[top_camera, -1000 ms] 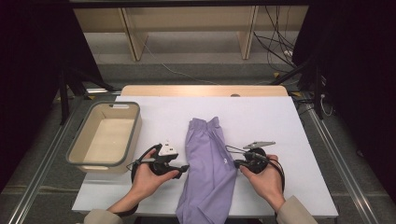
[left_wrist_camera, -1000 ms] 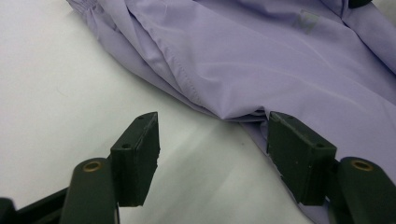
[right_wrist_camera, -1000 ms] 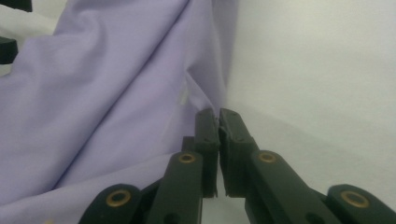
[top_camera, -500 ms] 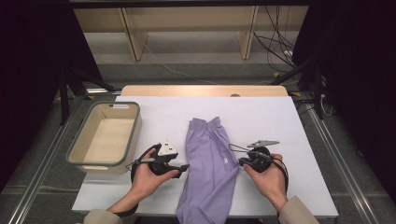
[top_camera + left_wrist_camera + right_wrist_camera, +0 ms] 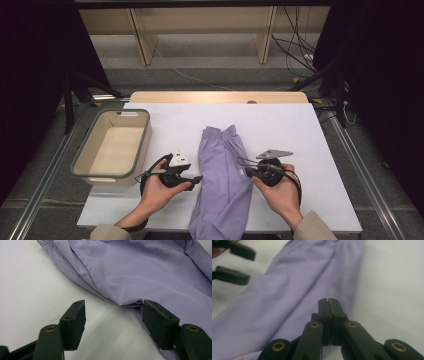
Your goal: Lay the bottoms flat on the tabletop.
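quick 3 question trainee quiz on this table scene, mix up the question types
1. True or false: the right claw has its jaws pressed together with no cloth between them.
2. Multiple choice: the beige bin with the grey rim holds: A) folded clothes B) nothing visible C) cables.
3. Fill in: the left claw stands open at the edge of the lavender ____.

Key: 1 true; 2 B; 3 garment.

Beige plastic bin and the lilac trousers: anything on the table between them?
Only the left gripper in the person's hand, near the lilac trousers; the white tabletop beside the beige plastic bin is otherwise bare, in the high view.
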Motion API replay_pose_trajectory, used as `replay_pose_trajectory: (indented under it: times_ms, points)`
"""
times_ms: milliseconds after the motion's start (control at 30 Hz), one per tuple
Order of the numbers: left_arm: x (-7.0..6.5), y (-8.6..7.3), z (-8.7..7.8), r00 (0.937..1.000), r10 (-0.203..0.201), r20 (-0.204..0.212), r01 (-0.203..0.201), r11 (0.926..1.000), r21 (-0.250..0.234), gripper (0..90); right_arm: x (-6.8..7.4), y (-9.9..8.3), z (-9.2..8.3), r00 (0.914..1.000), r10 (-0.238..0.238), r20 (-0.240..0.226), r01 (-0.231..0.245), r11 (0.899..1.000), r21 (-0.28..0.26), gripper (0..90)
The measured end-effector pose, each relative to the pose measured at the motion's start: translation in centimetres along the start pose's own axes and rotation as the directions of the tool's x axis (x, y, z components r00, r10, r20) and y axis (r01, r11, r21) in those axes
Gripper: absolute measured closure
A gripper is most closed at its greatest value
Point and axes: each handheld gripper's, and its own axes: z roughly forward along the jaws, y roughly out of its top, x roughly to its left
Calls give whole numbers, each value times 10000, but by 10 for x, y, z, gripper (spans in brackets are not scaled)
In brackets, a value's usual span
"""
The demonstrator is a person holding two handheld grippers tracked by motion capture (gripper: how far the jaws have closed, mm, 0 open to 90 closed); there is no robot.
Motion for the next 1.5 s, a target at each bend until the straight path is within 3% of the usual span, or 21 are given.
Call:
replay_pose_trajectory:
  times_ms: [133,300,600,1033,1367,1500]
  points:
    - [0,0,0,10000,5,1,-5,10000,13,352,12,-1,15,9987,-239,-441,264,9980,579,895]
    - [0,-1,0,10000,5,13,-5,10000,21,352,24,-6,27,9943,-480,-953,620,9869,1489,896]
    - [0,-1,0,10000,-54,22,54,10000,-5,351,24,-19,22,9875,-545,-1477,929,9591,2676,900]
    - [0,-1,1,10000,-40,28,40,10000,43,352,8,-33,-3,9913,-505,-1218,895,9361,3402,900]
    - [0,0,1,10000,-72,11,72,10000,-8,352,-14,-41,-18,9981,-266,-557,443,9365,3479,900]
    - [1,1,1,9999,-124,16,125,9999,-41,352,-19,-41,-22,9995,-119,-296,206,9494,3133,851]
